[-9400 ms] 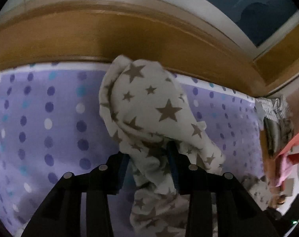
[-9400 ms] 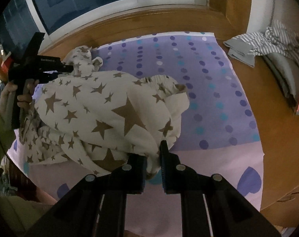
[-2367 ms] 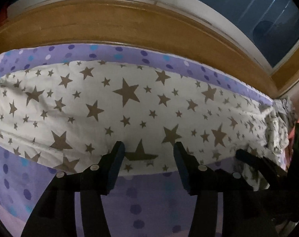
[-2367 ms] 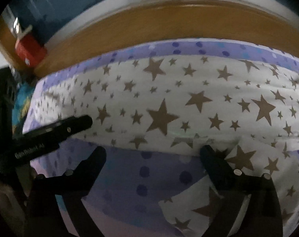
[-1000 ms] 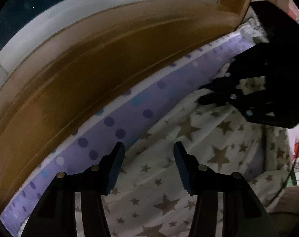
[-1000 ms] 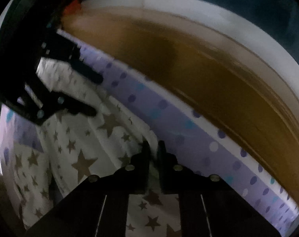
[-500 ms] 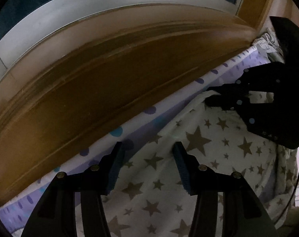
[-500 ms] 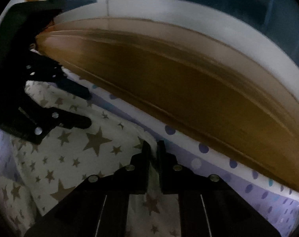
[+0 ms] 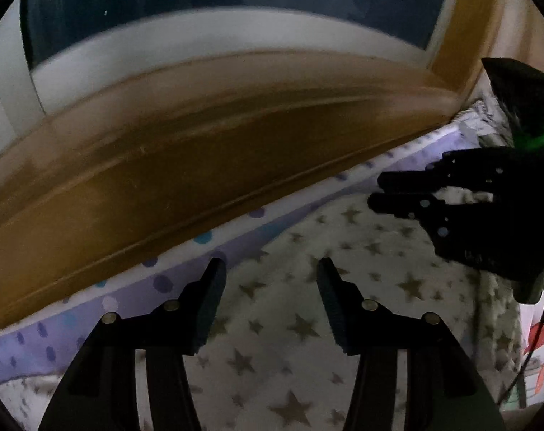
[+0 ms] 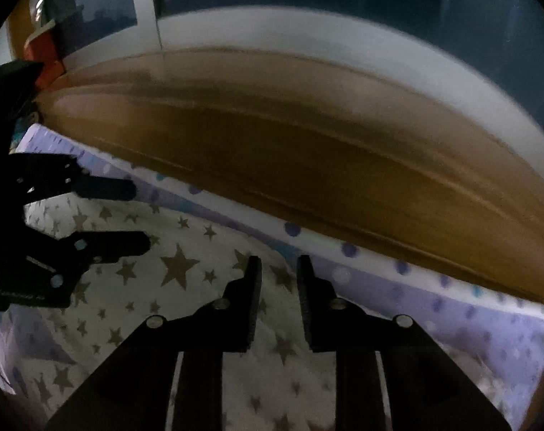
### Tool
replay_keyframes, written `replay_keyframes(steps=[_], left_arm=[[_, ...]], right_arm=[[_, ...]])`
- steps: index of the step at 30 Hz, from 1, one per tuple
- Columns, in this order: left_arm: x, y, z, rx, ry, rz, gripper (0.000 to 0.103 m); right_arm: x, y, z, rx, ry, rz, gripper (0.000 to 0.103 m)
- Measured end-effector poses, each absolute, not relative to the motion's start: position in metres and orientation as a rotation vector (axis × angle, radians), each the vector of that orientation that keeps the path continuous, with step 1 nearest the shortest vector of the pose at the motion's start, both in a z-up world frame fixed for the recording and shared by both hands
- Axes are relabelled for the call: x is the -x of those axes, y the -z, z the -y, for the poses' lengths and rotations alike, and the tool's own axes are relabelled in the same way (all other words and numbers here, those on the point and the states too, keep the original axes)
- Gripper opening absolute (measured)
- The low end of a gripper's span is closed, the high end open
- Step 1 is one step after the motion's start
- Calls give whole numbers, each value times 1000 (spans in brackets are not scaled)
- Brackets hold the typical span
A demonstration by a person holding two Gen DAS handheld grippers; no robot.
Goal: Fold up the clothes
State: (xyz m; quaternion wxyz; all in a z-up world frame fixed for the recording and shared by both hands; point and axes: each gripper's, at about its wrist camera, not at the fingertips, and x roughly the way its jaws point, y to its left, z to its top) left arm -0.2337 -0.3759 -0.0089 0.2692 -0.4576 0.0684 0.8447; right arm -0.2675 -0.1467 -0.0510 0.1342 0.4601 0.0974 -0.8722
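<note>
Cream star-print garment [image 9: 272,323] directly beneath both pairs of tongs, spread flat across a purple dotted sheet [image 9: 157,283], far hem just at the fingertips. Looks light, thin and limp; probably sags and slides out of a shallow bite, so best taken along that far hem, near each corner, with the cloth pushed deep between the pads. Left tongs [image 9: 270,260] spread wide, gripping nothing, tips over the hem; cannot tell whether touching the fabric. Right tongs [image 10: 279,258] parted only narrowly, astride the hem to the right of the left pair, cloth showing through the gap but apparently not pinched. Just beyond both sets of tips, a bare strip of sheet; further out, a wooden ledge [image 9: 164,161]; furthest, a white window frame [image 10: 308,32] and dark glass.
</note>
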Motion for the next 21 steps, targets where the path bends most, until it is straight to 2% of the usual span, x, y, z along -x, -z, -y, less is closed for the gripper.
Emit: replay_keyframes(steps=[1,3,5,14,21], left_arm=[[227,5,375,1215,-2276,-190,53],[222,4,367,1199,-2260,-179,53],[216,0,368,1190,-2235,-164,53],[187,9,323,1198,-2107,-118,53],[164,3,310,1212,-2096,-113,53]], right_arm=[[265,46,145,-1334,2553,-274,23],[254,39,131,-1348,2609,-252,40],[239,33,122,-1367,2672,-230,45],[180,17,88,-1548,2839,-41,46],[165,32,67,-1582,2884,-31,48]])
